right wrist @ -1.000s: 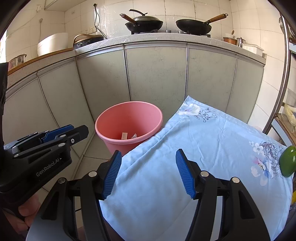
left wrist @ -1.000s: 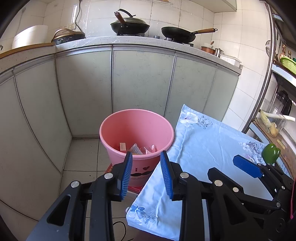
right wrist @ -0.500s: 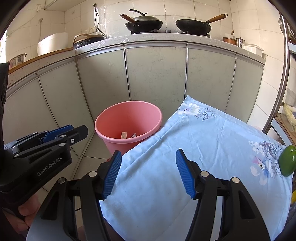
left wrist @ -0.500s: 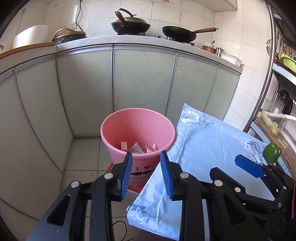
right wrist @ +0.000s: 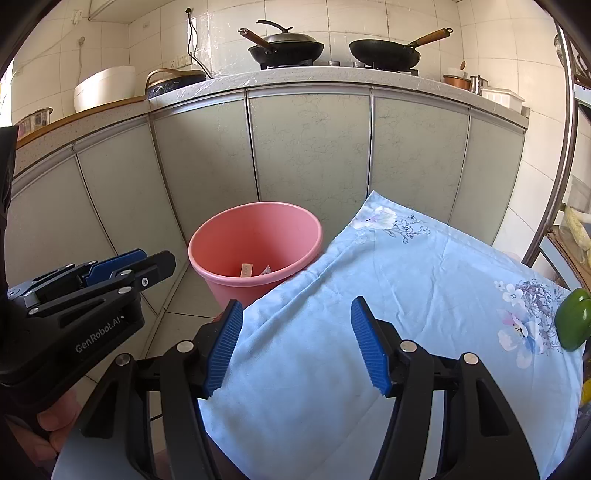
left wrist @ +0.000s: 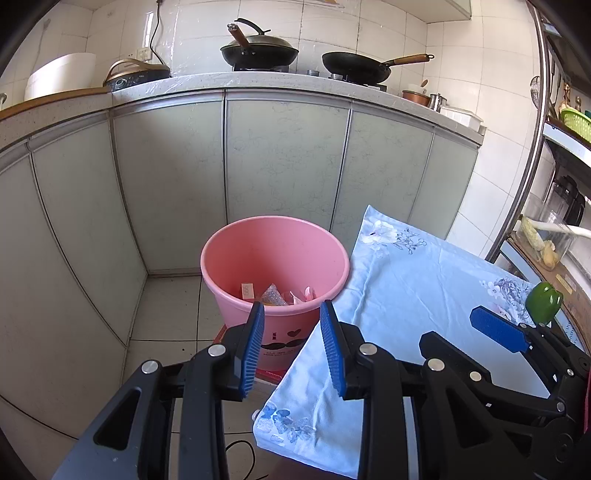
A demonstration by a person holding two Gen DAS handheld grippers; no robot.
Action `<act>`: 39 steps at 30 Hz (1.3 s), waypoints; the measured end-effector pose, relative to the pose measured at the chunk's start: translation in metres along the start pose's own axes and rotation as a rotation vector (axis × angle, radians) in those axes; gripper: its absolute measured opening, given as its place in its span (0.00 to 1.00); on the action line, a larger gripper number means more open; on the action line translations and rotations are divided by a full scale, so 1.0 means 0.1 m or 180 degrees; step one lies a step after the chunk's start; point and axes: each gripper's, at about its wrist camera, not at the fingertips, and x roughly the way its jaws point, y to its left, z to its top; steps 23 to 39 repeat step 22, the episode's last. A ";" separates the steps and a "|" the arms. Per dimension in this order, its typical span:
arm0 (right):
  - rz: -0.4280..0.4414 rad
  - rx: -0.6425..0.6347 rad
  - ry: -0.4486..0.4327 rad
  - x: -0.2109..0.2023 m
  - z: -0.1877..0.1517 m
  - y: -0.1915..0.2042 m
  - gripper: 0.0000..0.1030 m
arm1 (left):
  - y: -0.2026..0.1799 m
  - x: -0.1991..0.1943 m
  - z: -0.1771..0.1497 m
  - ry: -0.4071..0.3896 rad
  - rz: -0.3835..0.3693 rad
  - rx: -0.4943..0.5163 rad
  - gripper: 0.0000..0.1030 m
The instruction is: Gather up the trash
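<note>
Pale grey-green cabinet doors (left wrist: 284,158) run beneath a speckled stone counter (right wrist: 332,75), backed by a white tiled wall (left wrist: 332,26). Two black pans (right wrist: 286,46) sit on the stove at the counter's back edge. The floor (left wrist: 170,306) is light tile. Daylight fills the room.

Left wrist: faces down over pink bucket (left wrist: 275,258), near;
Right wrist: over blue cloth (right wrist: 388,314);
Shared: bucket, cloth, cabinets (left wrist: 284,158)
</note>
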 end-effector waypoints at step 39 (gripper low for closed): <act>-0.0007 0.0024 0.0009 0.00 -0.01 -0.04 0.60 | -0.01 0.03 -0.03 0.0028 0.0039 0.0010 0.30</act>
